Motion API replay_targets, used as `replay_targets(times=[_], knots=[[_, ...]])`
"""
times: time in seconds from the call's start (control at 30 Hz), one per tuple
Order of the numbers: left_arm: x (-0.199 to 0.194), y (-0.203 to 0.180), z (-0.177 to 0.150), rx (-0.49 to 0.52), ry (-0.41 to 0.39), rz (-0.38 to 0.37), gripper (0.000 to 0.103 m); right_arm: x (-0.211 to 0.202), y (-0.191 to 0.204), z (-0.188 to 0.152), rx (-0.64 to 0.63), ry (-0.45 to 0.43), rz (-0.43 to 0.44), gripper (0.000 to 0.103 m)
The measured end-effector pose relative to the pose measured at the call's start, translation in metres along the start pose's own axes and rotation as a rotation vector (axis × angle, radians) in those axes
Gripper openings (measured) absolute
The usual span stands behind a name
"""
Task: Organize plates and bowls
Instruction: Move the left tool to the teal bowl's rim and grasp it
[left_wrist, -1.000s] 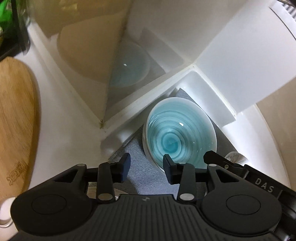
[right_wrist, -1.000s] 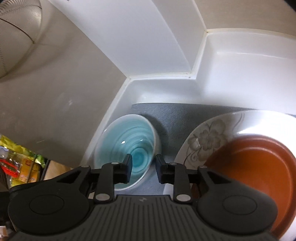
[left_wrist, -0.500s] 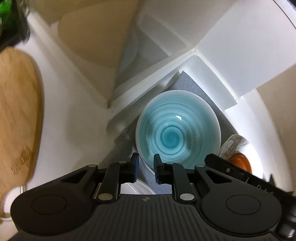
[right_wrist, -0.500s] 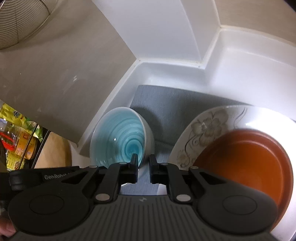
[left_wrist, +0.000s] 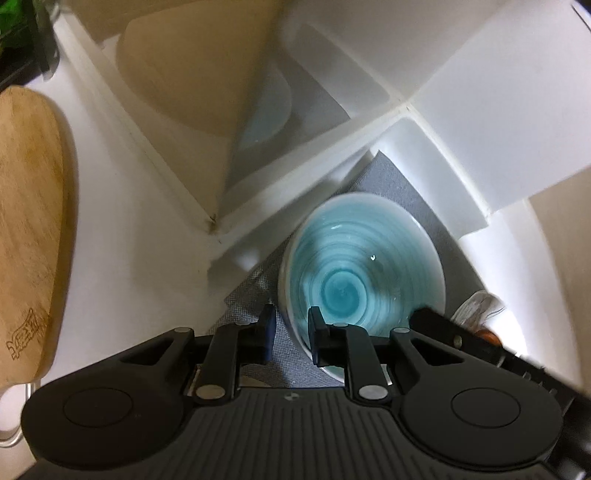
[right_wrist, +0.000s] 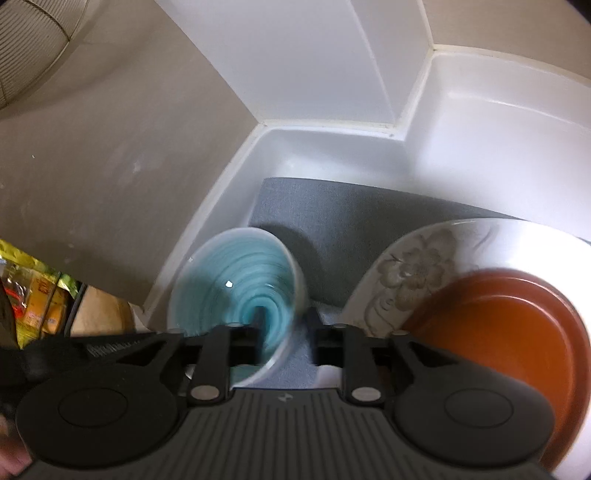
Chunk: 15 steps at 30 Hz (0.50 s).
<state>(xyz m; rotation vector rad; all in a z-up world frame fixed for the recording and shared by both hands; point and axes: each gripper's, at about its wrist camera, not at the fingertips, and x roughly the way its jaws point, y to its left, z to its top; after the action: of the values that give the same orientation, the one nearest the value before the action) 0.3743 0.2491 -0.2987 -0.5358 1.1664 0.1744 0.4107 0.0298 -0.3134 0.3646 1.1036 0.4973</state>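
Observation:
A blue spiral bowl (left_wrist: 364, 280) stands on a grey mat (left_wrist: 391, 177) inside a white cabinet. My left gripper (left_wrist: 290, 330) has one finger inside the bowl's near rim and one outside, jaws close around it. In the right wrist view the same bowl (right_wrist: 240, 291) sits at the left. My right gripper (right_wrist: 284, 334) straddles the bowl's right rim, jaws a little apart. A flowered white plate (right_wrist: 417, 266) holds a brown plate (right_wrist: 509, 328) at the right.
White cabinet walls (right_wrist: 332, 74) close in at the back and sides. A wooden board (left_wrist: 26, 221) lies on the white counter at the left. The right gripper's body (left_wrist: 480, 343) shows in the left wrist view beside the bowl.
Both grippers closed in around the bowl's rim, then the right jaws widened slightly. The bowl shifted and looks blurred now. The left camera pulled back a little.

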Motion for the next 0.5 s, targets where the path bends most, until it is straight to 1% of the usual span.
replay_targets(times=[0.03, 0.07, 0.1, 0.13, 0.17, 0.23, 0.33, 0.5], knots=[[-0.001, -0.001, -0.001, 0.002, -0.008, 0.001, 0.018, 0.002, 0.001, 0.000, -0.001, -0.002, -0.001, 0.038], [-0.001, -0.002, -0.001, 0.005, -0.011, 0.007, 0.019, 0.005, 0.004, 0.000, -0.017, -0.005, -0.014, 0.035], [-0.001, -0.003, -0.001, 0.009, -0.015, 0.016, 0.019, 0.007, 0.006, 0.000, -0.040, -0.010, -0.027, 0.030], [-0.002, -0.004, -0.001, 0.015, -0.021, 0.028, 0.019, 0.007, 0.008, 0.000, -0.057, -0.020, -0.047, 0.013], [-0.003, -0.004, -0.001, 0.022, -0.024, 0.033, 0.019, 0.008, 0.007, -0.001, -0.057, -0.027, -0.061, 0.013], [-0.006, -0.006, -0.002, 0.038, -0.038, 0.038, 0.019, 0.007, 0.001, -0.001, -0.017, -0.026, -0.036, 0.013], [-0.012, -0.009, -0.003, 0.064, -0.051, 0.052, 0.019, 0.004, 0.003, -0.007, -0.031, -0.031, -0.024, 0.013], [-0.022, -0.014, -0.010, 0.070, -0.046, 0.036, 0.019, -0.015, -0.003, -0.014, 0.035, -0.075, 0.023, 0.014]])
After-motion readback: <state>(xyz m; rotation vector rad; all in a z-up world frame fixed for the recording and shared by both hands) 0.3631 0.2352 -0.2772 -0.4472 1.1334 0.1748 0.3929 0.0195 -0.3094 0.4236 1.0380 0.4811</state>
